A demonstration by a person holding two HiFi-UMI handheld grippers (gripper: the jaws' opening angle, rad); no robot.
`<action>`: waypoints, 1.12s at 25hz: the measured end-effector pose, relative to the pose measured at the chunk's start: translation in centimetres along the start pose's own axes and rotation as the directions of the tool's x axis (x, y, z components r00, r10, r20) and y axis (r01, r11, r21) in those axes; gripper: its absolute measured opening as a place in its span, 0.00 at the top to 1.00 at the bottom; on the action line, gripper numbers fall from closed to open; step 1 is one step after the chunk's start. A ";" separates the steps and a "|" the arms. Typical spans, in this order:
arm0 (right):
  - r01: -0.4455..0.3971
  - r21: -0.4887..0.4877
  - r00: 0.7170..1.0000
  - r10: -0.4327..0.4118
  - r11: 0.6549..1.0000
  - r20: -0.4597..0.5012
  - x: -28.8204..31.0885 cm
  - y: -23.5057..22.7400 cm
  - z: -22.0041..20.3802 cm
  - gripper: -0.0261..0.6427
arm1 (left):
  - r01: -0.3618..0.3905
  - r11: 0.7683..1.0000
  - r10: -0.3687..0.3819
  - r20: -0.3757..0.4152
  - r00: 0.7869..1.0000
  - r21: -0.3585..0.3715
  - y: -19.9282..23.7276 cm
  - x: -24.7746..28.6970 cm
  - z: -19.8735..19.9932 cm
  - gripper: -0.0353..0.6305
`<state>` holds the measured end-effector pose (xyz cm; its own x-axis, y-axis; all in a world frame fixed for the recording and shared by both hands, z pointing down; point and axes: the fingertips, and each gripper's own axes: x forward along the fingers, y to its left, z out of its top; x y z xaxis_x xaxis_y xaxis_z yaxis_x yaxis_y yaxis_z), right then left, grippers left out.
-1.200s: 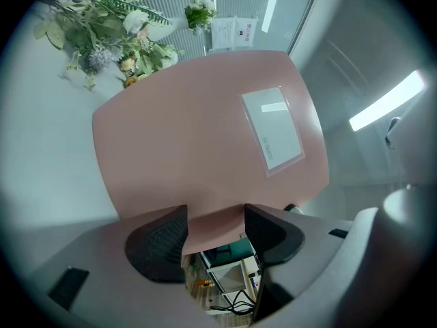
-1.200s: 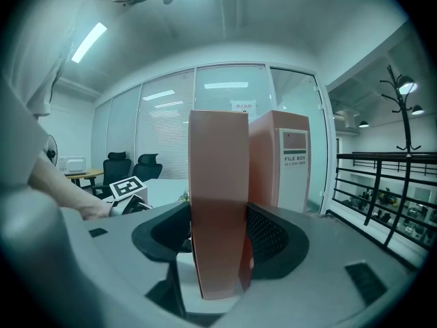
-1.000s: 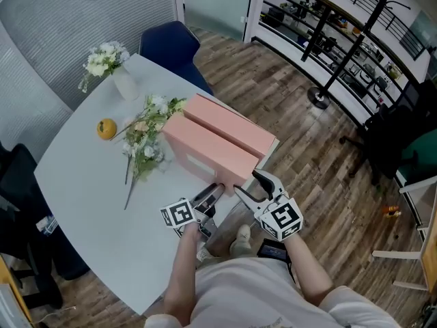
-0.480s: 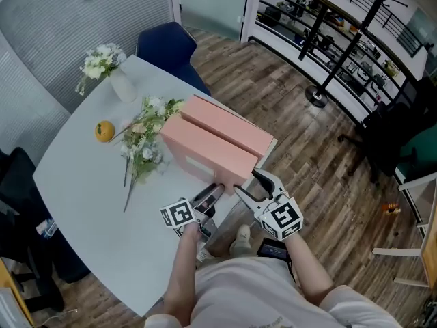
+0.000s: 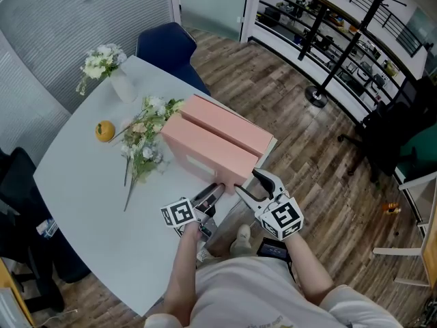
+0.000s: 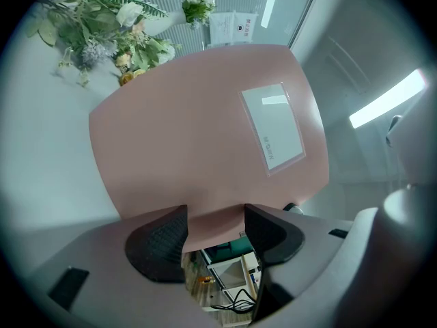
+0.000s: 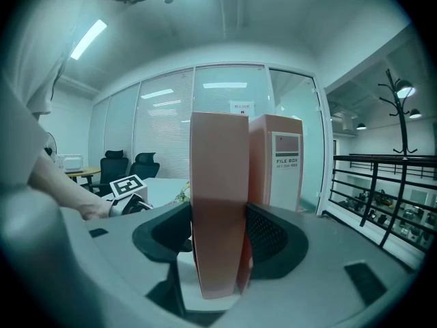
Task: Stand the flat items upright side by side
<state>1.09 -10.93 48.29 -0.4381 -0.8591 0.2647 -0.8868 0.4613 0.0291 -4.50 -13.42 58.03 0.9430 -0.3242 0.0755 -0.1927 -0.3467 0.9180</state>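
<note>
Two pink file boxes stand upright side by side on the white table (image 5: 82, 197): the near box (image 5: 205, 149) and the far box (image 5: 229, 125). My left gripper (image 5: 208, 200) is shut on the near box's lower front corner; in the left gripper view the box's labelled face (image 6: 205, 128) fills the frame and its corner sits pinched between the pads of that gripper (image 6: 215, 231). My right gripper (image 5: 249, 183) is shut on the near box's narrow end (image 7: 218, 183), both pads against its sides. The far box (image 7: 276, 162) shows just behind, its spine labelled.
Loose artificial flowers (image 5: 143, 135) lie left of the boxes, beside an orange (image 5: 104, 130). A white vase with flowers (image 5: 109, 63) stands at the far edge, a blue chair (image 5: 171, 46) behind it. The boxes stand close to the table's right edge over wooden floor.
</note>
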 end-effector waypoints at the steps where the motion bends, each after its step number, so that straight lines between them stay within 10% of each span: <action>1: 0.001 -0.001 1.000 -0.001 1.000 -0.001 -0.1 0.0 -0.1 0.56 | 0.001 1.000 -0.001 -0.001 1.000 0.002 0.0 0.1 -0.1 0.58; 28: 0.021 -0.010 1.000 -0.021 1.000 -0.010 -0.5 -0.8 -0.3 0.56 | 0.012 1.000 -0.012 -0.023 1.000 0.009 -0.1 1.1 -0.3 0.58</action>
<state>2.10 -10.80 48.37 -0.4178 -0.8663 0.2738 -0.8942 0.4454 0.0445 -3.33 -13.50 58.18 0.9511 -0.2999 0.0734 -0.1835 -0.3581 0.9155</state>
